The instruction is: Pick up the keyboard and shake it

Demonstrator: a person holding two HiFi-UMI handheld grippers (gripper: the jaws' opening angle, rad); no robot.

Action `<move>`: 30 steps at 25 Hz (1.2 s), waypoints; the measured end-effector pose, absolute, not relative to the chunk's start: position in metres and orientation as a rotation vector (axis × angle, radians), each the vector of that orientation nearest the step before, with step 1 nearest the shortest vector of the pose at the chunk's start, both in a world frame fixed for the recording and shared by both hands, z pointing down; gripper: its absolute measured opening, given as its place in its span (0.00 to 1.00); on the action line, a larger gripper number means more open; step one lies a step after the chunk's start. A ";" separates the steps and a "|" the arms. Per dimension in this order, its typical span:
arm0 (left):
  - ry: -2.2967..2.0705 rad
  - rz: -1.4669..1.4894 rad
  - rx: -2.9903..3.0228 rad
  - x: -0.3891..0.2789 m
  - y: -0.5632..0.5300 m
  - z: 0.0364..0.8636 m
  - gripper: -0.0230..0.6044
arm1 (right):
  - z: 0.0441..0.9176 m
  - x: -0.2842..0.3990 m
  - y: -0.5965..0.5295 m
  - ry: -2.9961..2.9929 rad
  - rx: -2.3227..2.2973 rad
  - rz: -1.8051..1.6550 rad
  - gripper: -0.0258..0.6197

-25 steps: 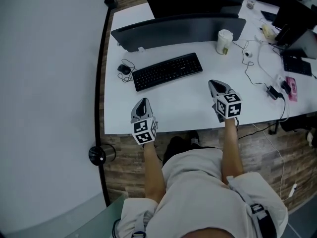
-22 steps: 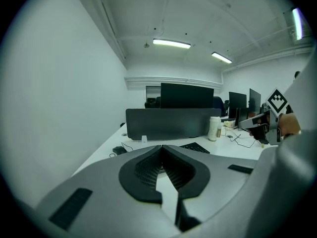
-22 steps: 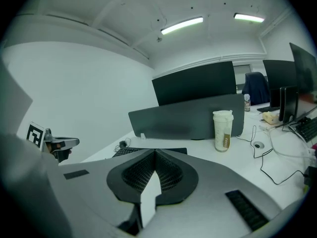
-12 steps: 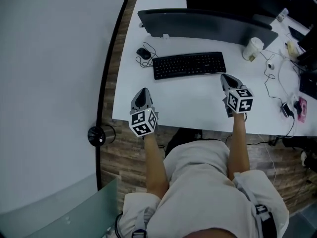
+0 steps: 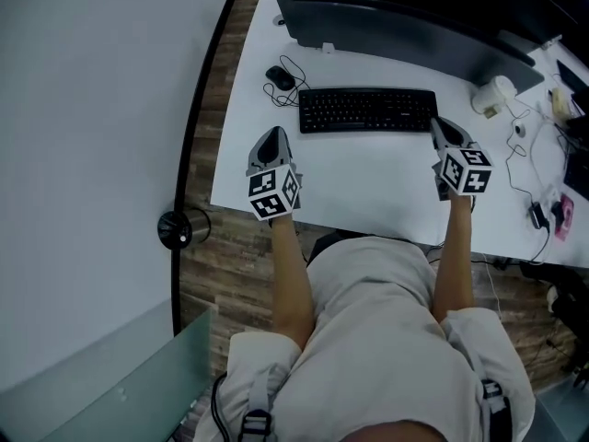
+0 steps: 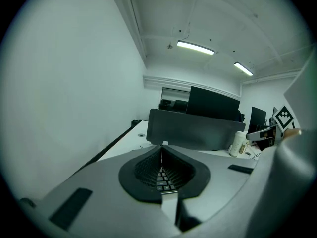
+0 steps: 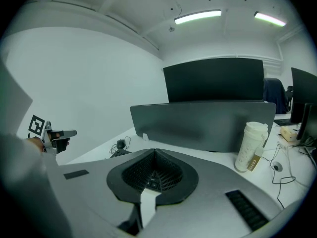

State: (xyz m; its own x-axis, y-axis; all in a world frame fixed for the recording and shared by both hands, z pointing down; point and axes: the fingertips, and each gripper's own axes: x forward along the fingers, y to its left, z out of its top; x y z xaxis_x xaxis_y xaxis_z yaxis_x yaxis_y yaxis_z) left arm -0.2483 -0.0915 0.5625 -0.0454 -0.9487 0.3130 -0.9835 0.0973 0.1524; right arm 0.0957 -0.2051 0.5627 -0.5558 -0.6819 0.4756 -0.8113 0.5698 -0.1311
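Black plastic keyboard (image 5: 368, 110) flanked on white desk (image 5: 368, 187)
Grey left gripper (image 5: 272, 136) and grey right gripper (image 5: 436, 123) both pinched closed, empty, the right just beside the keyboard's end

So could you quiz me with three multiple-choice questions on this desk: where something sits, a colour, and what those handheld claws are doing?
1. In the head view, the mouse lies: A) left of the keyboard B) right of it C) on top of it.
2. The keyboard is: A) white B) red C) black.
3. The left gripper and right gripper are: A) wide open B) shut and empty C) clamped on the keyboard.
1 A: it sits off the keyboard's left end. 2 C: black keys against the white desk. 3 B: each gripper view shows jaws together, nothing between.
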 end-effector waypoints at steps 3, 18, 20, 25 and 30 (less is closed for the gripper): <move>-2.029 0.172 1.935 -0.247 -0.110 0.567 0.06 | 0.565 0.098 -0.217 -2.433 1.247 0.508 0.10; -1.955 0.262 1.904 -0.252 -0.159 0.617 0.06 | 0.617 0.141 -0.251 -2.319 1.317 0.635 0.10; -1.916 0.275 1.921 -0.252 -0.164 0.628 0.06 | 0.631 0.145 -0.257 -2.316 1.290 0.653 0.10; -1.662 0.225 1.986 -0.243 -0.184 0.658 0.06 | 0.673 0.164 -0.270 -2.337 1.170 0.752 0.10; -1.497 0.281 1.986 -0.241 -0.200 0.684 0.07 | 0.698 0.192 -0.290 -2.326 1.199 0.927 0.10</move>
